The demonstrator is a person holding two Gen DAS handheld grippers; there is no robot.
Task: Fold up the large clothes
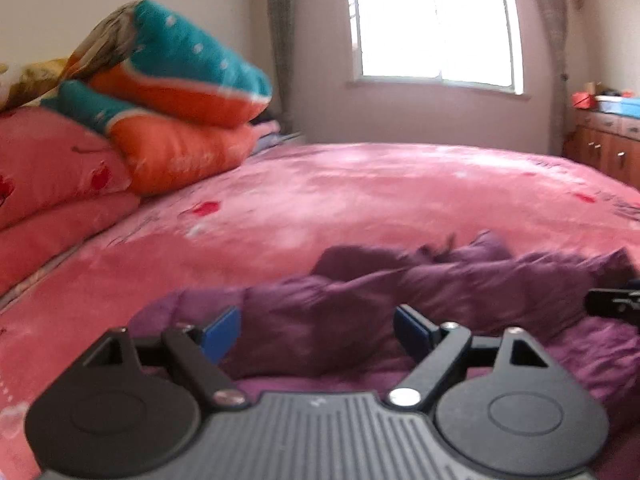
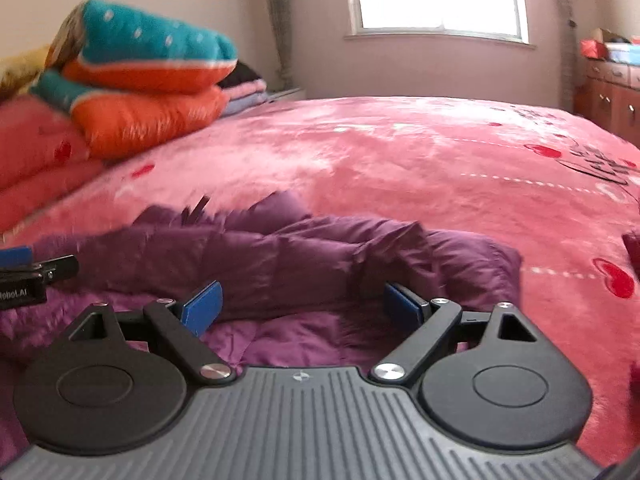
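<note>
Pink plush bedding (image 1: 360,200) with small red hearts covers the whole bed and fills most of both wrist views. At the far wall a bright window (image 1: 436,20) stands between grey curtains, and a brown wooden cabinet (image 1: 604,148) sits in the right corner with boxes on top. On the left side of the bed, a folded teal and orange blanket (image 1: 172,80) is stacked on pink pillows (image 1: 52,164). Near the front edge of the bed lies the purple padded jacket (image 2: 300,248), crumpled and bunched into ridges rather than spread flat, its puffy quilted panels running across in front of both tools. The left gripper (image 1: 318,328) hovers low over the jacket's left part with its blue-padded fingers spread wide apart and nothing between them; purple fabric shows in the gap, but I cannot tell whether the pads touch it. The right gripper (image 2: 302,306) sits just beside it over the jacket's right part, its blue pads likewise spread wide and holding nothing. Each tool's black tip shows at the edge of the other's view.
</note>
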